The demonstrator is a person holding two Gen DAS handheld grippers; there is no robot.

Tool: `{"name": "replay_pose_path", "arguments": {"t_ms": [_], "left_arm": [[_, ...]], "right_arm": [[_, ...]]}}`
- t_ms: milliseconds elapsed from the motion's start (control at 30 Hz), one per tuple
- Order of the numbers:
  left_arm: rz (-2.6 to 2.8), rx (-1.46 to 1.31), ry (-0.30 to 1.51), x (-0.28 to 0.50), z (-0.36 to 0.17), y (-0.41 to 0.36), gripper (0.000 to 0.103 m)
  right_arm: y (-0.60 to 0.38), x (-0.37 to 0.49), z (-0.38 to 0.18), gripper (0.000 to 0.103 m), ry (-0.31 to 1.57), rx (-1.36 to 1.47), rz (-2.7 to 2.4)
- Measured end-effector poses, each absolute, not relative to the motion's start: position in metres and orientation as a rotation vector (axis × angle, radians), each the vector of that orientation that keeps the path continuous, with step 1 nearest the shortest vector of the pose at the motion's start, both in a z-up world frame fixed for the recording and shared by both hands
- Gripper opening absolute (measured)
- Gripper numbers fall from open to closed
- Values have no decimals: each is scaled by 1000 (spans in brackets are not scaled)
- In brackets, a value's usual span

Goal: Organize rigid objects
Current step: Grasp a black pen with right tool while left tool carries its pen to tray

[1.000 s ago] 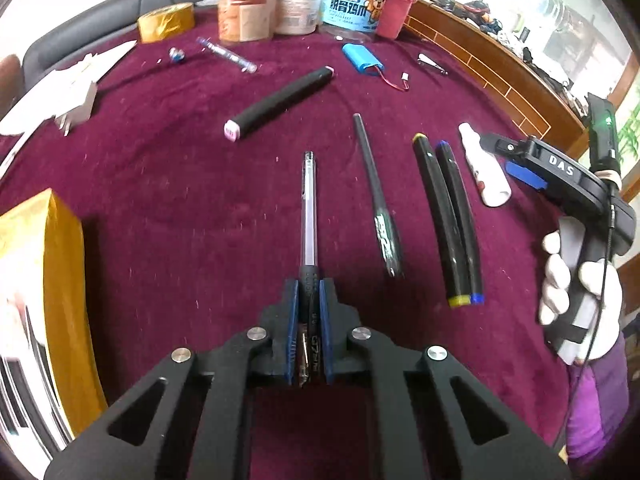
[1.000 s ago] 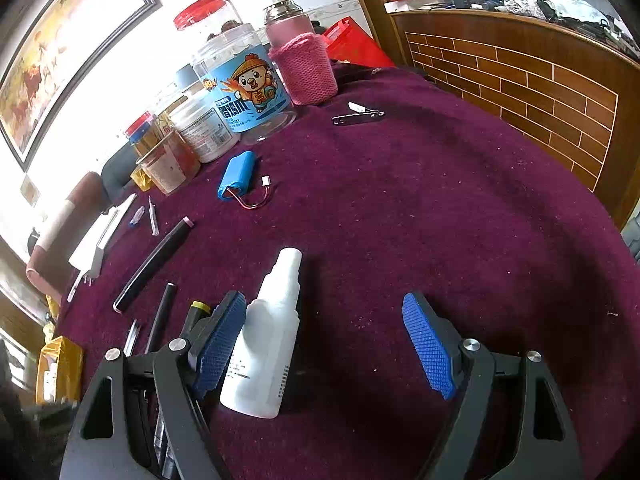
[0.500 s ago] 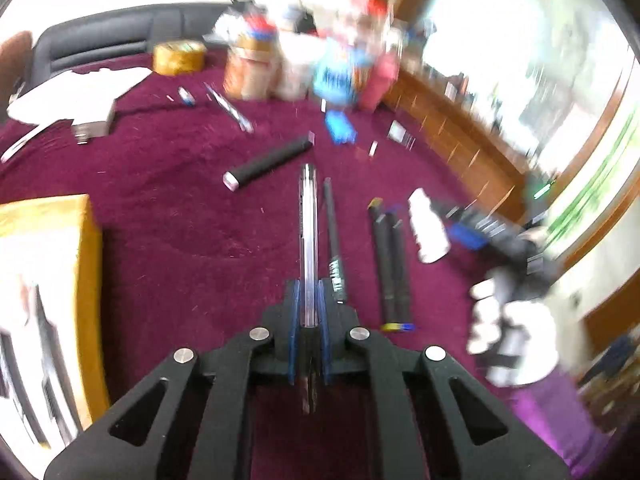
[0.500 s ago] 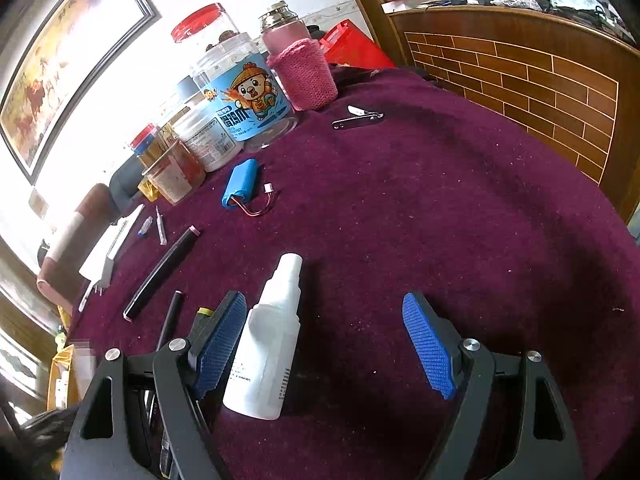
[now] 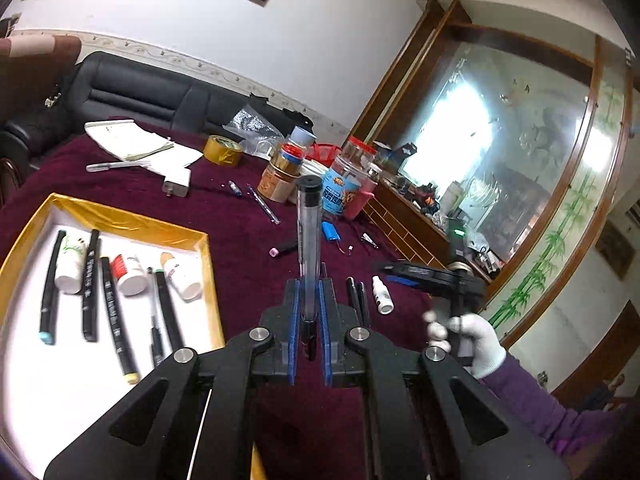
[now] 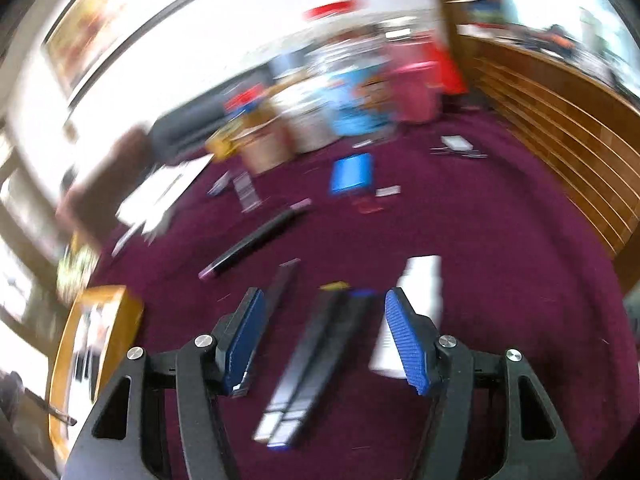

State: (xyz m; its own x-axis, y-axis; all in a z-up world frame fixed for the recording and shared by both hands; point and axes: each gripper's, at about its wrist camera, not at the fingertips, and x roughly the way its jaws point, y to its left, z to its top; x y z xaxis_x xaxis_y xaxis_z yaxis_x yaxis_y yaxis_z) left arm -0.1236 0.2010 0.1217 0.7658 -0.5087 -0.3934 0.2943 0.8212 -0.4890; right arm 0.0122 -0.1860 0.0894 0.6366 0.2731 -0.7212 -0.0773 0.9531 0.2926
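Note:
My left gripper is shut on a clear pen and holds it raised above the maroon tablecloth, pointing forward. A gold-rimmed white tray at the left holds several markers, pens and small white bottles. My right gripper is open, its jaws standing over two black markers that lie side by side. A white bottle lies just right of its right finger, and a black pen lies by its left finger. The right wrist view is blurred.
Jars, a pink-sleeved flask and a tape roll stand at the table's far side. A blue battery pack, a black marker with a pink end, a charger and a notepad lie on the cloth. A wooden partition borders the right.
My left gripper lifted the clear pen off the cloth and tilted up, bringing the tray into view. My right gripper swung left, from the white bottle to over the two black markers.

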Motion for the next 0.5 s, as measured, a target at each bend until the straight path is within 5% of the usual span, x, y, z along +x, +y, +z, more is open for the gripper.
{"name": "replay_pose_path", "arguments": {"t_ms": [100, 233, 367, 433, 500], "left_arm": [[-440, -446, 543, -132, 116, 221, 6], [-388, -446, 564, -148, 110, 256, 7], [-329, -449, 567, -164, 106, 293, 7], [-285, -445, 573, -170, 102, 309, 7], [-230, -446, 600, -169, 93, 323, 7]], "right_arm": [[-140, 35, 70, 55, 985, 185, 244], [-110, 56, 40, 39, 1072, 115, 187], [-100, 61, 32, 37, 1064, 62, 102], [-97, 60, 32, 12, 1048, 20, 68], [-97, 58, 34, 7, 1036, 29, 85]]}}
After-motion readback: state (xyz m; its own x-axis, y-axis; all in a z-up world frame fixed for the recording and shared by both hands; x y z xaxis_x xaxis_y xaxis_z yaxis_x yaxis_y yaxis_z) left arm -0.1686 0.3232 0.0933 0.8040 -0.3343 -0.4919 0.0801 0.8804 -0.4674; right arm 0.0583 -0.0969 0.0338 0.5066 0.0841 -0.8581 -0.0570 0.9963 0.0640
